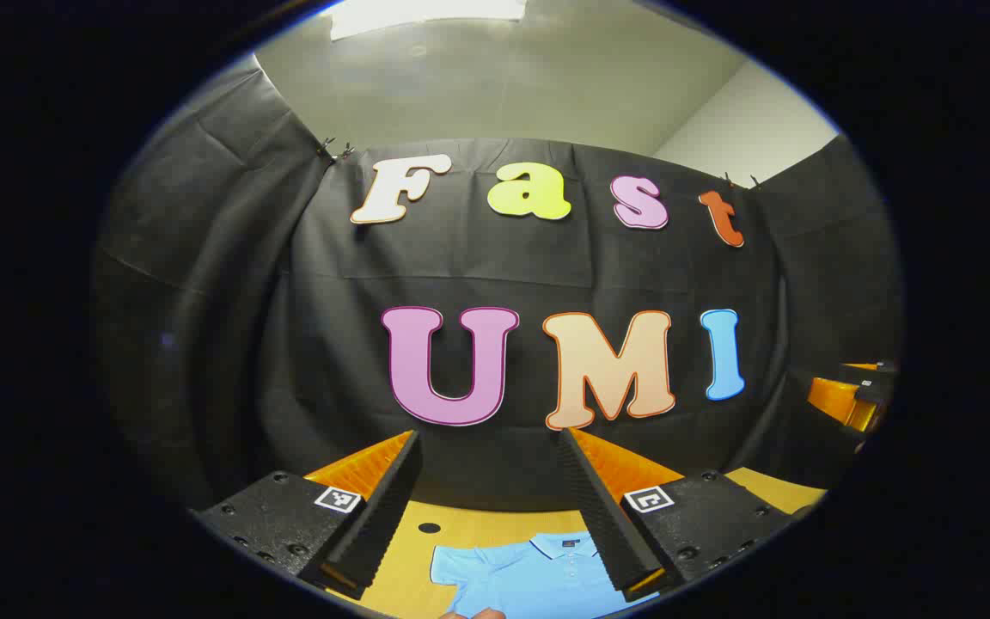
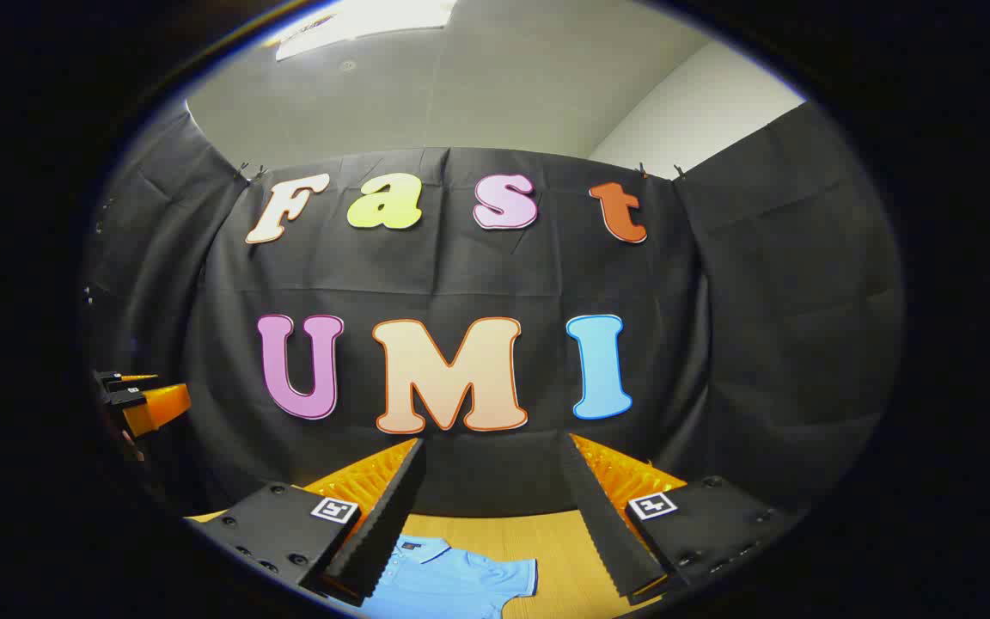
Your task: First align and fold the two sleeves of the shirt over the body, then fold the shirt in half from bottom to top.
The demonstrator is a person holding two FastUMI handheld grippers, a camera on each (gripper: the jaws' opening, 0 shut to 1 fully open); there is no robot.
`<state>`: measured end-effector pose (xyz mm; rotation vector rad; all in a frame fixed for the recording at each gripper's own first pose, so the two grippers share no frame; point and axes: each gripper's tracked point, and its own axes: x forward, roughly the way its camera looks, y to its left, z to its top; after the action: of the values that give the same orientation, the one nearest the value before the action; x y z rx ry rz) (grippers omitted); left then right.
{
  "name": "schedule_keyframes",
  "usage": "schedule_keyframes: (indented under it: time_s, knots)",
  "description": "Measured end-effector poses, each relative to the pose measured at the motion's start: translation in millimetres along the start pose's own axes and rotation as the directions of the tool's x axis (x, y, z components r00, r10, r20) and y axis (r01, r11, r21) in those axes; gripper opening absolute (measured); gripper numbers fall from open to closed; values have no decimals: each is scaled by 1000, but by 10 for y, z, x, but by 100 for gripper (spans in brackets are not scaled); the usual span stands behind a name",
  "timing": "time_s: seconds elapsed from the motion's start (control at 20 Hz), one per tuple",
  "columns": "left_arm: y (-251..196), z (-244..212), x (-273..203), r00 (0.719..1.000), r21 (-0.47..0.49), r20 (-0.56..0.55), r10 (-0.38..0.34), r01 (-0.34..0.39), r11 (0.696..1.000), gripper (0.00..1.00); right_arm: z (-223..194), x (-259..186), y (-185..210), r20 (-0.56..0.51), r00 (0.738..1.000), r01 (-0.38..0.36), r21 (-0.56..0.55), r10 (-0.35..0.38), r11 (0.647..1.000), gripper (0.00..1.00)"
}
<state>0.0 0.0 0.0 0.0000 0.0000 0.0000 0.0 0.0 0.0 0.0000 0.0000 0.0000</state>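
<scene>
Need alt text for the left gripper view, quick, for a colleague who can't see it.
The left tool is open and raised above a wooden table, where a light blue polo shirt lies flat, collar toward the black cloth wall. The right tool shows at the right edge.

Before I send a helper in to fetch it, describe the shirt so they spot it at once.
Start at the black cloth wall, then drop to the yellowish wooden table below it. Lying flat there is a light blue short-sleeved polo shirt with its collar toward the wall. It is the one piece of fabric on the wood, with a buttoned placket and both sleeves spread out, not yet folded.
</scene>
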Motion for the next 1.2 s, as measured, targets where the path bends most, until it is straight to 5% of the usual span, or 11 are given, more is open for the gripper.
schedule_keyframes:
  time_s: [1.2]
  knots:
    - [3,-92,-69,999,-2,-14,41,-41,999,94,-339,208,-151,-30,999,-12,-53,10,999,98]
